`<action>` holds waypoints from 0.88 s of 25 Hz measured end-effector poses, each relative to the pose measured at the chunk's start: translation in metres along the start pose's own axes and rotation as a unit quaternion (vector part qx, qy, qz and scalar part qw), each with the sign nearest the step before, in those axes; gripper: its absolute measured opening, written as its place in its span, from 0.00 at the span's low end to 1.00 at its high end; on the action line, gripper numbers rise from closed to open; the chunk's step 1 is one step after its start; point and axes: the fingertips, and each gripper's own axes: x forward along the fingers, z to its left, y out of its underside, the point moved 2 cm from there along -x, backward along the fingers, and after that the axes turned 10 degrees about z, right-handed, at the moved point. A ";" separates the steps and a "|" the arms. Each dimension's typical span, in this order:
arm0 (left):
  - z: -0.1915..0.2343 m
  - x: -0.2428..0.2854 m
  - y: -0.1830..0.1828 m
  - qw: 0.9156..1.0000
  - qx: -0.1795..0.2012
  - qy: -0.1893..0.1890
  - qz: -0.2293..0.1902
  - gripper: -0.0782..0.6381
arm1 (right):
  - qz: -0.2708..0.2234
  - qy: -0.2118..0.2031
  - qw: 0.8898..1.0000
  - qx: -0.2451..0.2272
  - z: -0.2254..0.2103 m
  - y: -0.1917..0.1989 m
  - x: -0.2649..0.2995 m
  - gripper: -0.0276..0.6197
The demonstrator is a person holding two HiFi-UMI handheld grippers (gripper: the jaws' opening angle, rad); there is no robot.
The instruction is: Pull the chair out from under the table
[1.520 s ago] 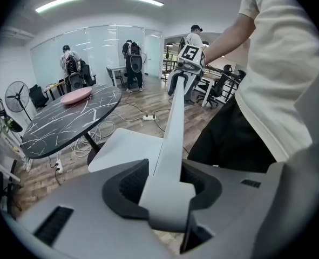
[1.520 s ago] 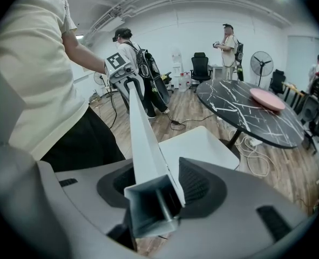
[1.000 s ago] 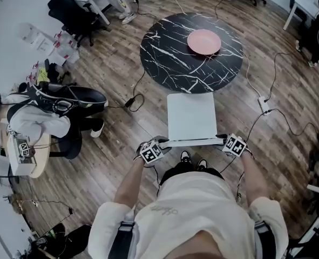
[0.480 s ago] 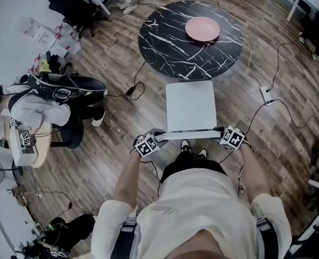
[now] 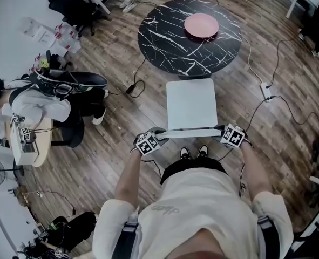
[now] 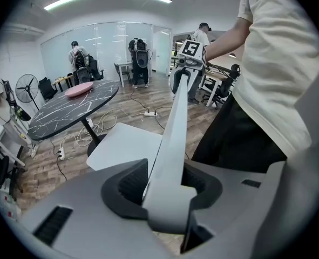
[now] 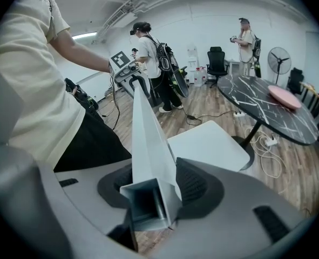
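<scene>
The white chair's seat (image 5: 191, 104) stands on the wooden floor just in front of the round black marble table (image 5: 164, 42). Its top back rail (image 5: 191, 134) runs between my two grippers. My left gripper (image 5: 158, 139) is shut on the rail's left end (image 6: 172, 139), with the pads against both sides. My right gripper (image 5: 224, 134) holds the rail's open right end (image 7: 146, 139); its jaws are closing on the rail, and the pads press on it. A pink plate (image 5: 201, 24) lies on the table.
A seated person (image 5: 40, 112) is at the left beside a small table. A power strip (image 5: 266, 92) and cables lie on the floor to the right of the chair. A black office chair (image 5: 73, 9) stands at the top left. Other people stand further off (image 7: 148, 53).
The chair has slid back from the table towards me with both grippers on its rail. The seat's far edge no longer overlaps the table's rim.
</scene>
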 end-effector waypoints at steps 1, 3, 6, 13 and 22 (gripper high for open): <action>-0.003 0.000 0.001 1.000 0.003 0.003 0.001 0.34 | 0.001 -0.002 1.000 0.002 0.004 0.002 0.001 0.33; -0.005 -0.001 0.003 1.000 0.009 0.009 0.004 0.34 | 0.001 -0.004 1.000 0.009 0.012 0.003 0.002 0.32; -0.005 -0.005 0.004 0.999 0.024 0.024 0.011 0.33 | 0.004 -0.005 1.000 0.023 0.022 0.001 -0.001 0.32; -0.020 -0.009 0.009 0.998 0.048 0.046 0.020 0.32 | 0.001 -0.004 0.999 0.036 0.043 0.006 -0.001 0.32; -0.040 -0.009 0.011 0.997 0.036 0.057 0.023 0.32 | 0.009 -0.018 0.999 0.027 0.055 0.012 -0.002 0.32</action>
